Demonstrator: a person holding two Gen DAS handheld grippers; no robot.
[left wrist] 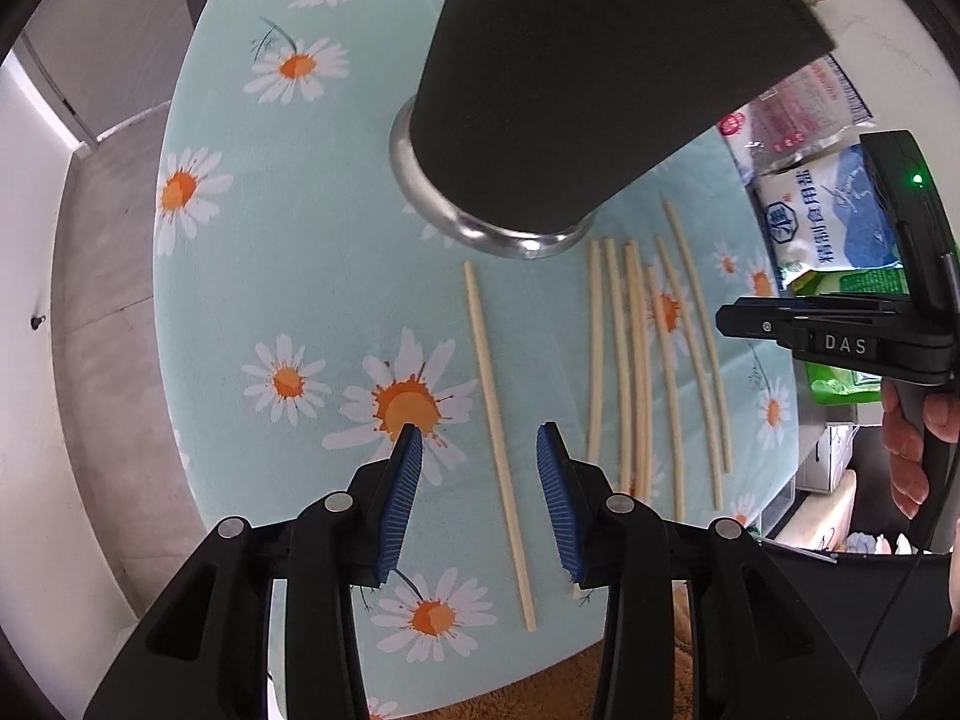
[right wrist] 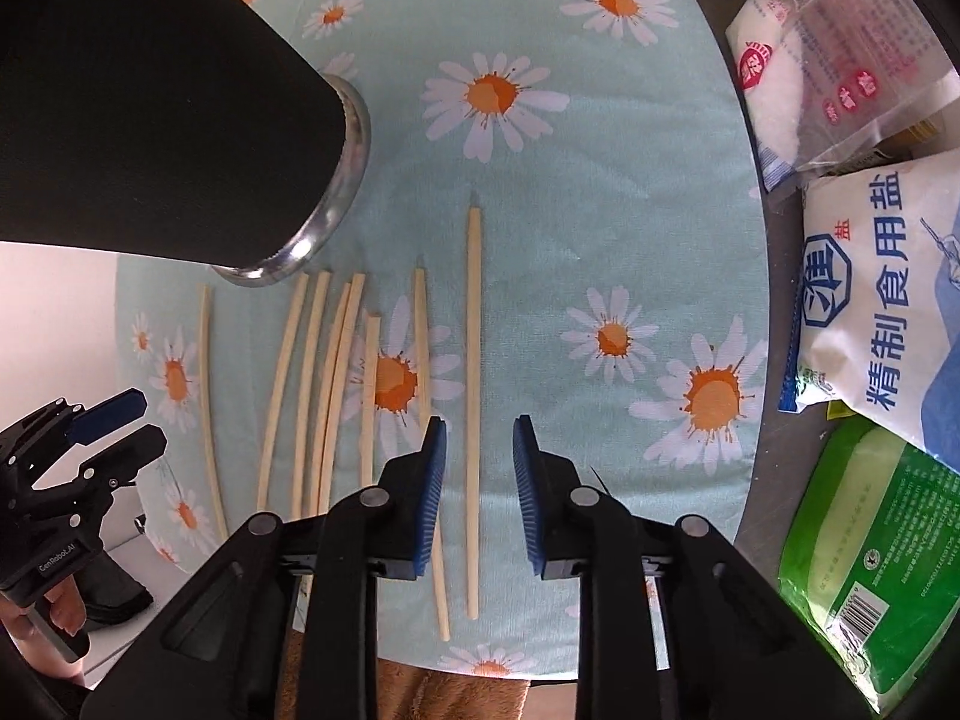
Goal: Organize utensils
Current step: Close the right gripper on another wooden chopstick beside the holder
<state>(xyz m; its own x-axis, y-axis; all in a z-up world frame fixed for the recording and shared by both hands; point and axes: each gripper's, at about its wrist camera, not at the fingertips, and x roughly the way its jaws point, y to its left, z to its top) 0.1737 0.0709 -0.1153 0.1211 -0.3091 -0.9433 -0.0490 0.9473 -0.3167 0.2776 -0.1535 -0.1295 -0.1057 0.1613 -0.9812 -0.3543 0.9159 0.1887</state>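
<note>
Several pale wooden chopsticks lie on a daisy-print cloth. In the left wrist view one single chopstick [left wrist: 497, 438] lies apart at the left, and a bunch [left wrist: 651, 360] lies to its right. My left gripper [left wrist: 480, 450] is open and empty, its jaws straddling the single chopstick from above. In the right wrist view my right gripper [right wrist: 479, 444] is open and empty over the rightmost chopstick [right wrist: 473, 408], with the bunch [right wrist: 324, 384] to its left. A tall black holder with a metal base [left wrist: 576, 78] [right wrist: 150, 102] stands behind the chopsticks.
Bags of salt and other packets [right wrist: 888, 300] [left wrist: 810, 204] lie along the right of the table. The cloth's near edge [right wrist: 492, 669] is close below the grippers. The other gripper appears in each view [left wrist: 834, 330] [right wrist: 72, 462].
</note>
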